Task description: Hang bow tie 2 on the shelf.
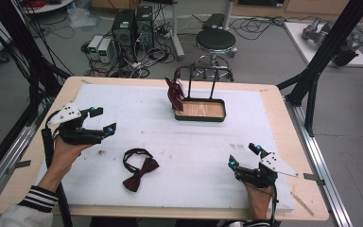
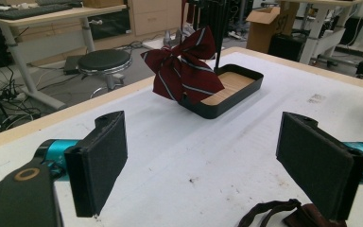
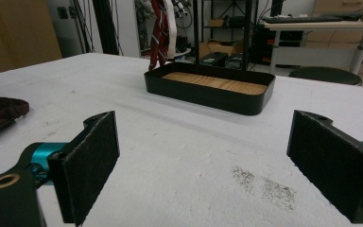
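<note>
Here, your left tongs (image 1: 103, 120) hovered over the left side of the desk (image 1: 264, 97), released, jaws wide apart with nothing between them. The left gripper view showed both black pads (image 2: 101, 165) spread over the white mat (image 1: 137, 109). Your right tongs (image 1: 244, 155) sat near the front right of the mat, likewise released and empty, pads apart in the right gripper view.

The dark red bow tie (image 1: 140, 169) lay flat on the mat toward the front, between your two hands, nearer the left one; its strap looped out behind it. It touched neither set of tongs. A corner of it showed by the right pad in the left gripper view.

A striped red tie (image 1: 175, 92) hung from the black stand (image 1: 201, 71) at the far middle of the mat, draping to the left edge of the wood-floored tray (image 1: 201, 117) beneath.

A black stool (image 1: 215, 40) stood on the floor beyond the desk.
</note>
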`<state>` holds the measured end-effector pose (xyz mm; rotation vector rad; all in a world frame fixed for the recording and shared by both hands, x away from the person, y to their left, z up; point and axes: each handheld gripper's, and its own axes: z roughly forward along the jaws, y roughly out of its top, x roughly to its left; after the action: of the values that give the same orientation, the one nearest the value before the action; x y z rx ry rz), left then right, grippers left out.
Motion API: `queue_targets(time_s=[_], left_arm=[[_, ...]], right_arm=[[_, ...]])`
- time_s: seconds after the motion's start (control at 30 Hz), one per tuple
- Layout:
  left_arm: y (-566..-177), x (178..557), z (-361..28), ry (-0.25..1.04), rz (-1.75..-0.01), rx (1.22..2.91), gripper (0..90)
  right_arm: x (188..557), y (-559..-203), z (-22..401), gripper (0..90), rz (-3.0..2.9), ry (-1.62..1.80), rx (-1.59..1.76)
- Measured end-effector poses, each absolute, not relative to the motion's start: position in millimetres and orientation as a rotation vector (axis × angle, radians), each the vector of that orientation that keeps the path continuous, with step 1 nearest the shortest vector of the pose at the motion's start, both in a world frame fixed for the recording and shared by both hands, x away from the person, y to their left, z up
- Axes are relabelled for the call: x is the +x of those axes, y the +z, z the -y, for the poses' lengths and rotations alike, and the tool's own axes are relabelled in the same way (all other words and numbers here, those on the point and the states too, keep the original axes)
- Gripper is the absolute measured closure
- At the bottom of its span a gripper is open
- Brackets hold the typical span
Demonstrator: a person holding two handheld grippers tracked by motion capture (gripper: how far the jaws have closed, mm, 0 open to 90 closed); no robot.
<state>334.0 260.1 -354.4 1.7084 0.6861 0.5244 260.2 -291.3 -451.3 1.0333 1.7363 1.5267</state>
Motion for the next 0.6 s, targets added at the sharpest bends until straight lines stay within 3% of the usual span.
queue_targets(time_s=[0.6], left_arm=[[-329.4, 311.6, -245.9, 0.529, -0.737, 1.858, 17.5]], right_arm=[[260.2, -451.2, 291.2, 9.1, -1.737, 1.527, 1.033]])
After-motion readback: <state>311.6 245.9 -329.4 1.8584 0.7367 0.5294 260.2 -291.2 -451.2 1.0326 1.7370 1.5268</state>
